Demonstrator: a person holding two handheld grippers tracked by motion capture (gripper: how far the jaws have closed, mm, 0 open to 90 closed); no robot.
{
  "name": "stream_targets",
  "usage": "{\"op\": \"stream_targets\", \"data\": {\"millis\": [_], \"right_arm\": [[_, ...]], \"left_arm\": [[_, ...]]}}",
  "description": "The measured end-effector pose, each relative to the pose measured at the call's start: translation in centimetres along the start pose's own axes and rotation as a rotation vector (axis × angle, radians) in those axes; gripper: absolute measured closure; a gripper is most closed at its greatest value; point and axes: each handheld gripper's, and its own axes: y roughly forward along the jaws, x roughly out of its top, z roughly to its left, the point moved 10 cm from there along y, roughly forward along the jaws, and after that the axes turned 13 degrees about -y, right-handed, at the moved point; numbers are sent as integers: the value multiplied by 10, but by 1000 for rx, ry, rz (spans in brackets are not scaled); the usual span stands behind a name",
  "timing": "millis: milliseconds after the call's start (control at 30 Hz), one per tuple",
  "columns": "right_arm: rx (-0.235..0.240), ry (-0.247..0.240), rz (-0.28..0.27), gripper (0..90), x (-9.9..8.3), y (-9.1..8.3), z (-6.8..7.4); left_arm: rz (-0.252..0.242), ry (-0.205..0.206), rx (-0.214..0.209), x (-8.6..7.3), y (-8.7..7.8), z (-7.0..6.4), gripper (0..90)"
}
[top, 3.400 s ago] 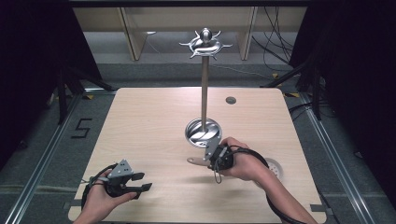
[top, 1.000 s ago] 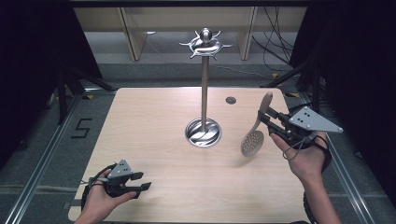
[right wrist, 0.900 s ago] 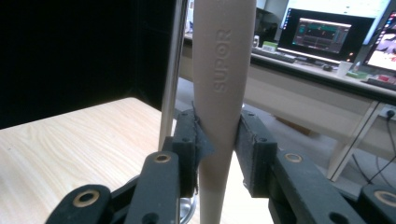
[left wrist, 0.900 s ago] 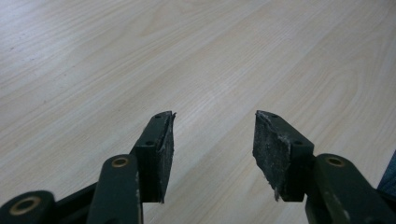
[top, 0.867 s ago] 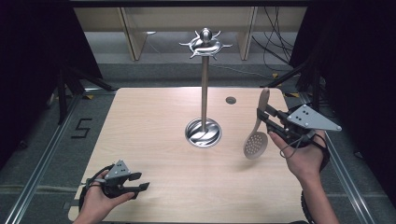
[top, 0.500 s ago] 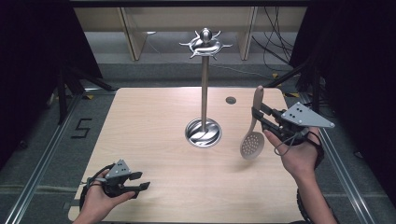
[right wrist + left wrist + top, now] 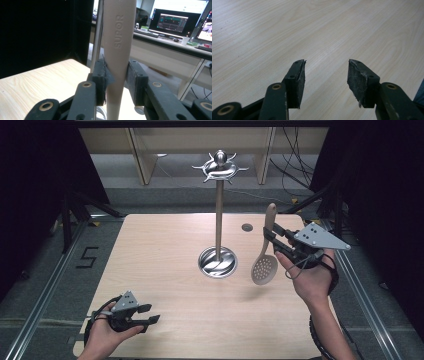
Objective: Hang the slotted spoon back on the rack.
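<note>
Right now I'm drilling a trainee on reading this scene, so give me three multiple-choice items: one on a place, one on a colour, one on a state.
1. Where is the slotted spoon?
A. Flat on the table
B. Held in the air to the right of the stand
C. Hung on the stand's top

2. What colour is the spoon?
A. Beige
B. Red
C. Black

3. How is the left gripper?
A. Shut on the spoon
B. Shut on nothing
C. Open, with nothing between its jaws

Key:
1 B: the high view shows the right gripper holding the spoon by its handle, bowl down, above the table and right of the metal stand.
2 A: both the high view and the right gripper view show it beige.
3 C: the left gripper view shows bare wood in the gap.
</note>
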Motion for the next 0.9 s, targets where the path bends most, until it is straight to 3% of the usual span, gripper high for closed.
{"op": "stream_targets", "data": {"millis": [233, 333, 400, 900], "right_arm": [[-1, 14, -10, 712, 5, 3, 1], [-7, 13, -18, 712, 7, 4, -1], [-14, 16, -18, 712, 7, 4, -1], [-27, 23, -25, 712, 12, 12, -1]], "left_arm": [[1, -4, 1, 0, 1, 0, 476], [5, 22, 1, 0, 0, 1, 476], [3, -3, 0, 0, 1, 0, 476], [1, -2, 7, 0, 1, 1, 476]]}}
